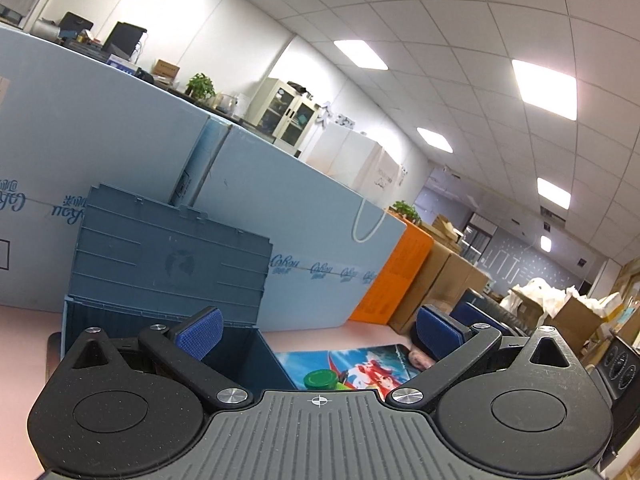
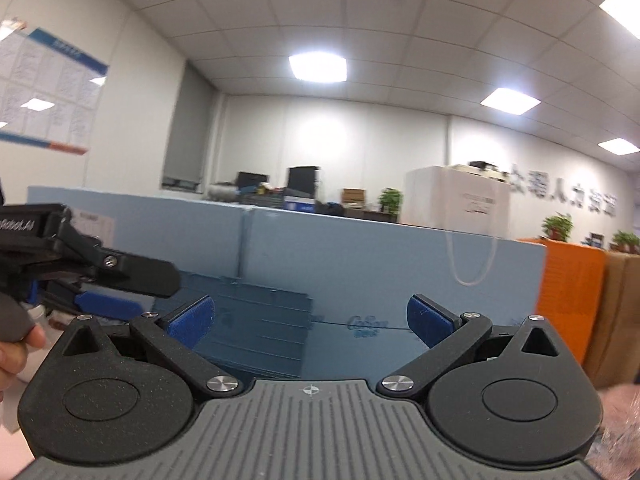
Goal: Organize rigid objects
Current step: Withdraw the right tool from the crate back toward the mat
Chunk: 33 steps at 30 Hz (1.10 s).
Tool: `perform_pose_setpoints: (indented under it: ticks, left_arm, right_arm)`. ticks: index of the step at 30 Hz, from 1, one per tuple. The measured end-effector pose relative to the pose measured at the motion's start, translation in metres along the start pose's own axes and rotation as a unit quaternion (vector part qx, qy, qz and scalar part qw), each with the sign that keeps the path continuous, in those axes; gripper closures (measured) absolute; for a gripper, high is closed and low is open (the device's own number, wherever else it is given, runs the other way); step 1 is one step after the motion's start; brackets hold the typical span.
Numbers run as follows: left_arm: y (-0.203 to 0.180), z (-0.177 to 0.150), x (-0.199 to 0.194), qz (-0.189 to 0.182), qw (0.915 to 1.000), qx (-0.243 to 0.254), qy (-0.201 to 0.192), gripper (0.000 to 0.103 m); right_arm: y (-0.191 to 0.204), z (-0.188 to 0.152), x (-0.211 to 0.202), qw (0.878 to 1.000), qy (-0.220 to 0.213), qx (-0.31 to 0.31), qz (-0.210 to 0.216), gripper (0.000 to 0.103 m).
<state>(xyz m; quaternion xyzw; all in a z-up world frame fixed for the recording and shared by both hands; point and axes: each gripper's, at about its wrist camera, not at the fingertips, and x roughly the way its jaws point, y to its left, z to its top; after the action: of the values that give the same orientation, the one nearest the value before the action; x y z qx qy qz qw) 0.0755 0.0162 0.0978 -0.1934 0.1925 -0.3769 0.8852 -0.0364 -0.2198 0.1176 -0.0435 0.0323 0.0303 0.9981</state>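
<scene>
Standing upright, bin lid long axis level; left tongs, right tongs spread, empty

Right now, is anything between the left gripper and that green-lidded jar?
Nothing visible: the left gripper is open and empty, and the green-lidded jar sits just below it on the colourful picture mat, right of the blue bin.
</scene>
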Motion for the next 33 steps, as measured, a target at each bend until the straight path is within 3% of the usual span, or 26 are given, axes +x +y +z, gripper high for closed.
perform_pose_setpoints:
  ticks: [9,13,25,33]
  left_arm:
    - [-0.004,-0.003,0.006,0.008,0.9999,0.006,0.004,0.000]
    - [-0.006,-0.004,0.008,0.006,0.9999,0.010,0.006,0.000]
    - [-0.024,-0.012,0.013,-0.004,0.9989,0.046,0.007,0.000]
    - [-0.038,-0.021,0.016,-0.007,0.9977,0.067,0.002,0.000]
  right_arm:
    - [-0.023,-0.012,-0.037,0.992,-0.044,0.072,-0.090,0.000]
    - [-0.029,-0.021,-0.042,0.992,-0.044,0.091,-0.081,0.000]
    - [-0.042,-0.041,-0.059,0.985,-0.029,0.128,-0.110,0.000]
    - [-0.049,-0.048,-0.080,0.979,-0.063,0.133,-0.142,0.000]
